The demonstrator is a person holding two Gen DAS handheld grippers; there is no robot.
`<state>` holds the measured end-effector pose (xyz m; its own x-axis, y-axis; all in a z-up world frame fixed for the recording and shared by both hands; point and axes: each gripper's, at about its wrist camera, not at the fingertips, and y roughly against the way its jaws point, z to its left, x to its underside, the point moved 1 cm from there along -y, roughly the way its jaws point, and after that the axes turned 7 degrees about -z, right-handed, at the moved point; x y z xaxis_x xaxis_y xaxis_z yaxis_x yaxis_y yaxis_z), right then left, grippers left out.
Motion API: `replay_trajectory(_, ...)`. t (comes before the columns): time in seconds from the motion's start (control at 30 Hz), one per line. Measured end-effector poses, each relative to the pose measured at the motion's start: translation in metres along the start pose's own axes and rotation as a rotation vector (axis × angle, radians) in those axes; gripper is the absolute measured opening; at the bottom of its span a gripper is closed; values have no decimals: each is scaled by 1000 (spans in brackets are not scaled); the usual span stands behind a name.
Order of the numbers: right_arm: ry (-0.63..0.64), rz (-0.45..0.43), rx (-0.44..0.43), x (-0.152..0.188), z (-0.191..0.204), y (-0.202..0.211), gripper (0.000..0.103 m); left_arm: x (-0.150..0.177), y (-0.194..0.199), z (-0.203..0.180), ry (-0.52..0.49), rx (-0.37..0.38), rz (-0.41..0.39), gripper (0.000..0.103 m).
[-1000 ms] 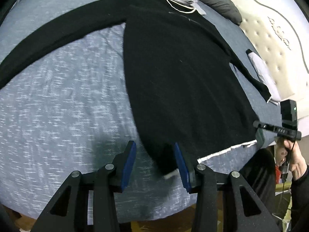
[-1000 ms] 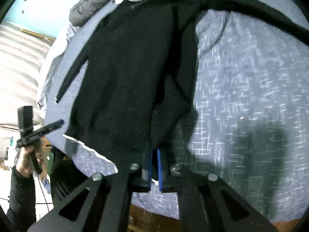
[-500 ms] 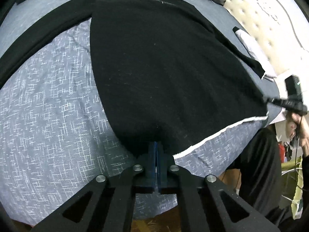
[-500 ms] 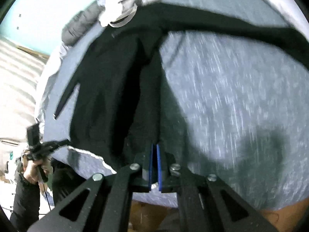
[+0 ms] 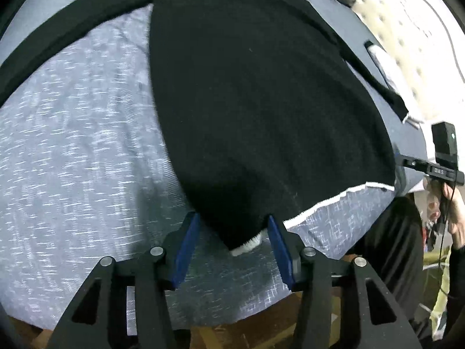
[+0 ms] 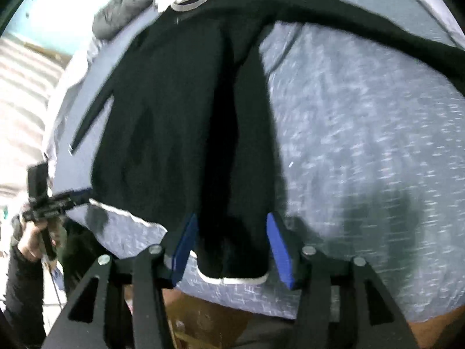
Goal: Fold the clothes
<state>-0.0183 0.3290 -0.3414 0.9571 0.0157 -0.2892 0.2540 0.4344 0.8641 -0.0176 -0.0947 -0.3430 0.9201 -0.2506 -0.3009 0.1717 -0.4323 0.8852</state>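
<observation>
Left gripper (image 5: 232, 244): spread, jaws just opened; blue pads stood clear on both sides of the hem corner, pinching nothing.
Right gripper (image 6: 229, 244): likewise spread, just opened; bunched hem lay between the pads, apparently untouched by either.
Black sweater (image 5: 261, 101): lay body-flat ahead of the left gripper, neckline at the far end, white-edged hem (image 5: 334, 200) running off to that gripper's right.
Left-hand hem corner (image 5: 244, 245): sat loose between the left pads, white edge curled up.
Right-hand hem corner (image 6: 232, 279): rested between the right pads, close to the bed's near edge.
Ridge (image 6: 221, 133): deep fold ran straight ahead of the right gripper up the body; cloth there doubled, not flat.
Sleeves: one stretched far ahead and left of the left gripper (image 5: 72, 29); the other arced ahead and right of the right gripper (image 6: 363, 32).
Bedspread (image 5: 72, 145): grey-blue, flecked, under everything.
Risk, crease: judged likely to get folded in if the ridge went unsmoothed.
Risk, bedspread: judged easy to nip along with the hem, pads sitting low over it.
Risk, slip: right corner near the mattress edge; judged able to slide off once released.
Risk, uneven fold: curled left corner and bunched right one judged to give skewed edges if regripped as lying.
Risk, sleeves: spread wide, judged prone to dragging and twisting in a bottom-up fold.
</observation>
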Motion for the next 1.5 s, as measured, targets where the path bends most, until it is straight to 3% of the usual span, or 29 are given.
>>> replay_trajectory(0.03,1,7,13,1,1,-4,51,0,-2,-1,-4,0,3,33)
replay_trajectory(0.07,3,13,25,2,3,-7,50,0,-3,-3,-9,0,5,19)
replay_trajectory(0.1,4,4,24,2,3,-8,36,0,-3,-4,-16,1,5,8)
replay_trajectory(0.17,7,-17,14,2,4,-2,9,0,1,-8,-36,4,-6,4)
replay_trajectory(0.23,-2,-42,6,1,2,7,4,-1,12,-13,-55,6,-27,4)
replay_trajectory(0.53,-30,-159,-56,2,-14,84,3,-2,95,-24,-111,35,-127,4)
replay_trajectory(0.63,-34,-150,-55,13,-18,90,3,9,107,-29,-143,35,-125,4)
replay_trajectory(0.83,-104,-66,-28,33,-43,65,3,30,90,-26,-142,18,-63,4)
replay_trajectory(0.93,-59,-41,-33,33,-32,59,4,35,77,-21,-126,2,-40,5)
replay_trajectory(1.03,-35,-98,-15,21,-26,69,6,35,70,-13,-101,-9,-35,5)
replay_trajectory(1.07,-33,-123,-24,16,-25,73,15,33,70,-12,-101,-26,-41,6)
replay_trajectory(1.1,-35,-138,-33,13,-25,75,29,31,71,-10,-100,-43,-47,11)
replay_trajectory(1.13,-36,-144,-50,10,-22,73,35,28,70,-8,-96,-53,-53,16)
replay_trajectory(1.17,-35,-146,-71,6,-17,69,38,26,70,-6,-82,-56,-61,33)
replay_trajectory(1.2,-21,-130,-80,3,-11,62,38,22,68,-3,-67,-61,-69,48)
replay_trajectory(1.23,-5,-110,-80,1,-5,52,38,19,66,-2,-59,-67,-75,50)
replay_trajectory(1.43,78,-1,-20,1,10,5,38,11,47,9,-13,-62,-69,50)
replay_trajectory(1.47,88,3,-13,3,10,2,26,12,45,9,-11,-62,-68,50)
replay_trajectory(1.5,84,-6,-16,4,8,5,5,12,45,10,-9,-61,-68,50)
